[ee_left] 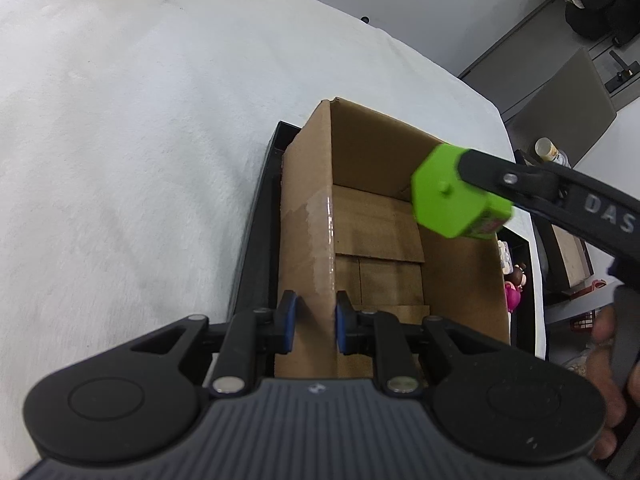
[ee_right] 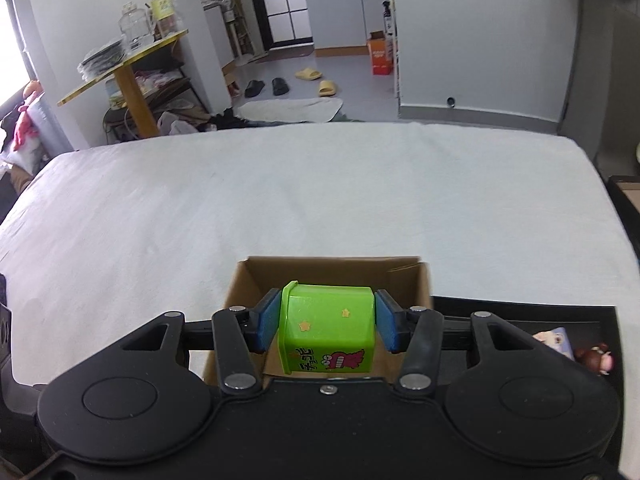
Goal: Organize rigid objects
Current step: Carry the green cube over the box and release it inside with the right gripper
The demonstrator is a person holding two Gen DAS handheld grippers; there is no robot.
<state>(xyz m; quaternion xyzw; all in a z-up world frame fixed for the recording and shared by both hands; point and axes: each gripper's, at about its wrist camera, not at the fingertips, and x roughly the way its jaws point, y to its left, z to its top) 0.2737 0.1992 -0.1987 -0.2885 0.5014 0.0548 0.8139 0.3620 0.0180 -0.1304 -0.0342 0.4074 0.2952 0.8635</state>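
Observation:
An open brown cardboard box (ee_left: 384, 240) stands in a black tray (ee_left: 256, 240) on the white bed. My left gripper (ee_left: 314, 322) is shut on the box's near left wall. My right gripper (ee_right: 328, 326) is shut on a green plastic container (ee_right: 328, 332) with stars and a cartoon sticker, held above the box opening (ee_right: 332, 276). In the left wrist view the green container (ee_left: 456, 196) hangs over the box's right side, with one finger (ee_left: 516, 184) of the right gripper on it. The box inside looks empty.
Small figures lie in the tray to the right of the box: a pink one (ee_left: 513, 296) and a brown one (ee_right: 598, 358), plus a small pale box (ee_right: 556, 340). The white bed (ee_right: 280, 200) stretches ahead. Floor, slippers and shelves lie beyond.

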